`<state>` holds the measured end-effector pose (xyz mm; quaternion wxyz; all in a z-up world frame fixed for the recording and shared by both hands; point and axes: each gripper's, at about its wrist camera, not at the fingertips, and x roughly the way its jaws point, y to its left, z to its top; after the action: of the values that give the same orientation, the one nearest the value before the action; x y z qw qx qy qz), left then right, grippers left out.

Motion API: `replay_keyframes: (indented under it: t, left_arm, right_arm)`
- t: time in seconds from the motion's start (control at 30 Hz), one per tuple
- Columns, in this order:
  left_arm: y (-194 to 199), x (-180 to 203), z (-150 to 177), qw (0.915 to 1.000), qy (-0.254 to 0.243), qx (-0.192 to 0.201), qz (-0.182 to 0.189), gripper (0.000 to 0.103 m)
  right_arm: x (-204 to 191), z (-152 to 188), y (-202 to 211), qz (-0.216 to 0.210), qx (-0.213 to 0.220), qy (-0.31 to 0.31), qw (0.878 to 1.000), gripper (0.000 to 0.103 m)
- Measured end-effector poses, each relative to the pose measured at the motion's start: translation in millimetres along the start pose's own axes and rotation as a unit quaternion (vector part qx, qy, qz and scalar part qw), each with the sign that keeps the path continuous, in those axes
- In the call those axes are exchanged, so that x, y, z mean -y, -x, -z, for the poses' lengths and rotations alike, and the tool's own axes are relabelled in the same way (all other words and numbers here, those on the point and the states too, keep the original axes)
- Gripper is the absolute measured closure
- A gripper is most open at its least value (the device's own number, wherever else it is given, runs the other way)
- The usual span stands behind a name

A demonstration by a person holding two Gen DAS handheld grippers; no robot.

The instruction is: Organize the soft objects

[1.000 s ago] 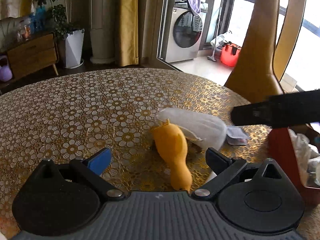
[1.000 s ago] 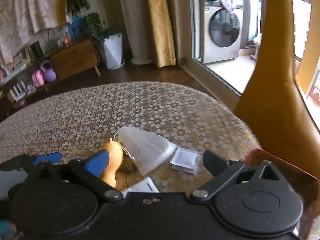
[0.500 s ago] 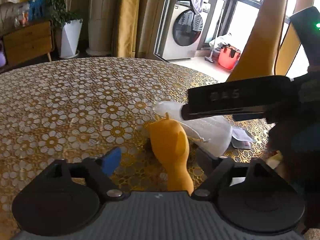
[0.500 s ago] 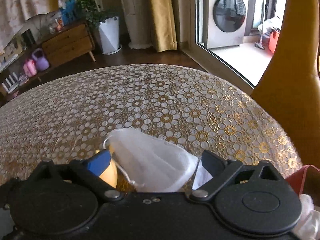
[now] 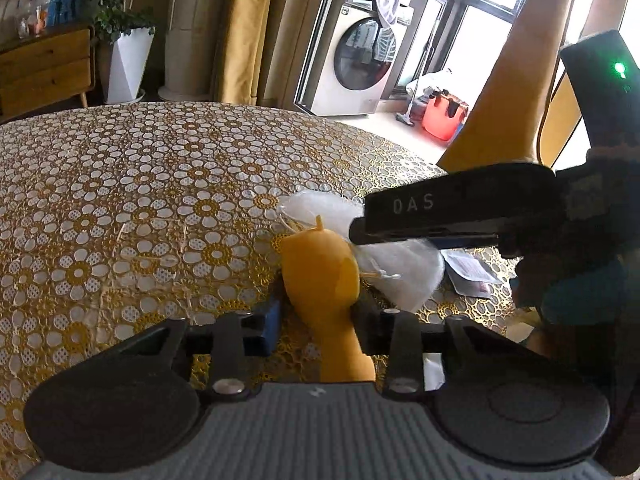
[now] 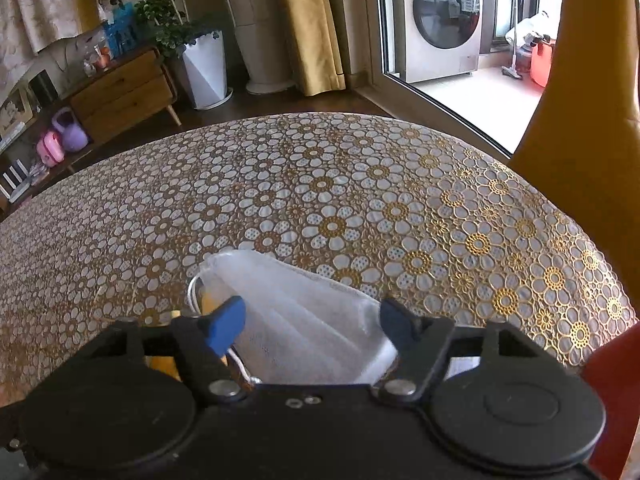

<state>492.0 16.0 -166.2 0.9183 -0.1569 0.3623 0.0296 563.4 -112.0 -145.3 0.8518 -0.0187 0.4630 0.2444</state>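
A soft orange duck-shaped toy (image 5: 324, 280) lies on the flower-patterned table (image 5: 140, 208). My left gripper (image 5: 316, 320) is shut on the toy's narrow part, with one pad on each side. A white mesh bag (image 6: 304, 316) lies beside the toy; it also shows in the left wrist view (image 5: 404, 272). My right gripper (image 6: 312, 320) straddles the bag with its jaws partly open, the fingers close to the bag's sides. The right gripper body (image 5: 460, 212) hangs over the bag in the left wrist view. A bit of the toy (image 6: 210, 298) shows behind the bag.
A small white packet (image 5: 472, 272) lies on the table right of the bag. A red box (image 6: 612, 400) stands at the table's right edge. A yellow chair back (image 6: 576, 100) rises behind the table on the right.
My left gripper has closed on the orange toy. My right gripper has come down over the white bag and its jaws have narrowed around it.
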Motion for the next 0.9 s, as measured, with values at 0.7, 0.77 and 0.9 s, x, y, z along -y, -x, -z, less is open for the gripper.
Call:
replay_keyframes:
  t: [0.7,0.77,0.9]
  left_arm:
    - [35.1,-25.6,-2.0,0.9978,0.064,-0.008,0.014,0.083]
    - [45.3,-24.5,-1.8,0.9981,0.060,-0.004,0.013,0.083]
    - [67.1,-20.7,-1.1,0.9980,0.060,-0.003,0.019,0.083]
  right_arm:
    - [1.1,31.0,86.2,0.001,0.084,-0.024,0.996,0.099]
    - [4.1,37.4,103.0,-0.003,0.089,-0.031,0.996,0.099]
    - [7.7,49.2,135.2,-0.002,0.104,-0.037,0.994,0.099]
